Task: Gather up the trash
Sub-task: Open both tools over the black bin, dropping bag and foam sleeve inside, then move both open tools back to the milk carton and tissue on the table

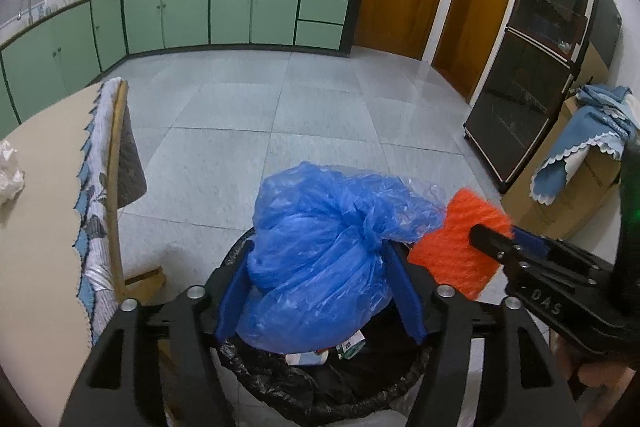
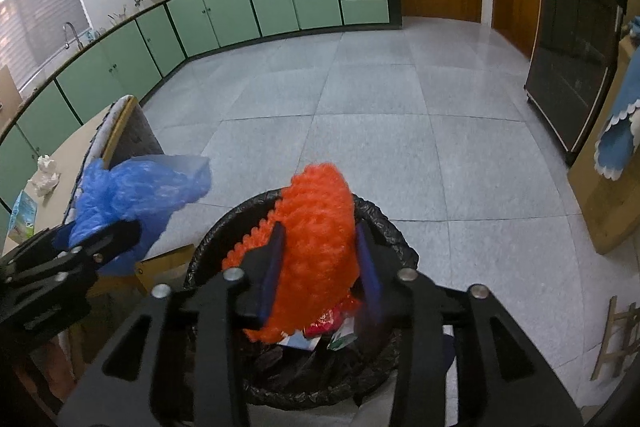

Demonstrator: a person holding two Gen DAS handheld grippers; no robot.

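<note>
Two pieces of trash are held over the round bin lined with a black plastic bag [image 2: 384, 227], so the step in hand appears to be disposal. The left hand-held gripper [image 1: 320, 291] is clenched on a crumpled blue plastic bag [image 1: 320, 255], which bulges between its blue pads [image 1: 234, 301] above the bin's mouth in the left wrist view. The right hand-held gripper [image 2: 320, 267] grips an orange foam-net sleeve [image 2: 316, 247], which hangs directly over the bin opening. Paper and packaging scraps [image 2: 320, 335] already lie inside the liner. A crumpled white tissue [image 2: 45, 174] and a small printed carton [image 2: 22, 217] sit on the beige surface [image 1: 40, 187] beside the bin, apparently uncollected. The next move calls for parting each gripper's fingers so both items drop clear of the rim; the light, springy materials may cling to the pads, so a wide opening seems advisable.
</note>
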